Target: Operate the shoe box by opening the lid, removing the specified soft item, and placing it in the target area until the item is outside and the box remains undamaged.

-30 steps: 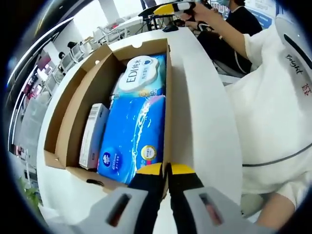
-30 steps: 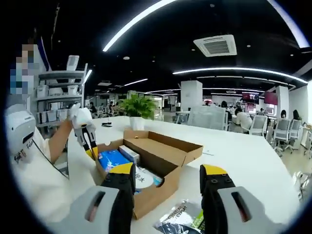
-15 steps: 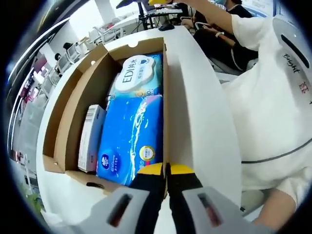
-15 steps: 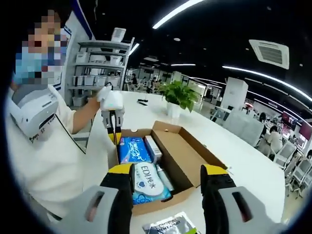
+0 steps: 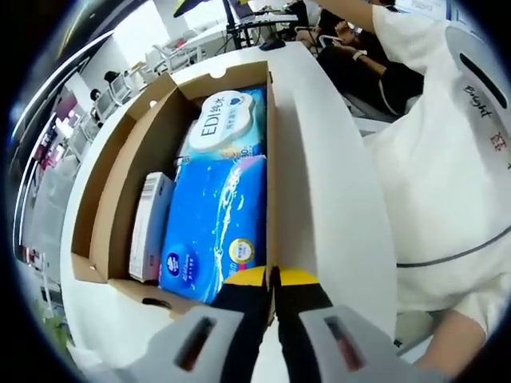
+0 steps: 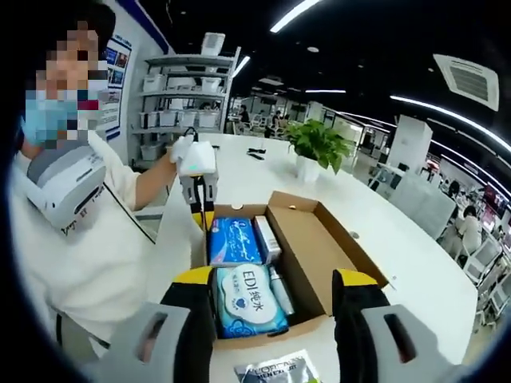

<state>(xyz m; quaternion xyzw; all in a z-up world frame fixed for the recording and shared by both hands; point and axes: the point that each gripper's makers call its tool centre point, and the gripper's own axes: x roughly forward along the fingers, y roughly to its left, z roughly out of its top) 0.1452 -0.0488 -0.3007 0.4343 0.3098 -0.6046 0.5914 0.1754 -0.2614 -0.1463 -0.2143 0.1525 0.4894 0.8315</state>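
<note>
My left tongs (image 5: 271, 277) pinch the shoe box (image 5: 275, 159) wall; right tongs (image 6: 275, 286) hover wide over the wet wipes (image 6: 246, 299).

A white table (image 6: 263, 171) runs through the frame's middle, a potted plant (image 6: 315, 144) at upper centre. Grey shelving (image 6: 180, 96) stands at upper left. Strip lights (image 6: 447, 112) cross the dark ceiling; office chairs (image 6: 467, 235) sit right.
</note>
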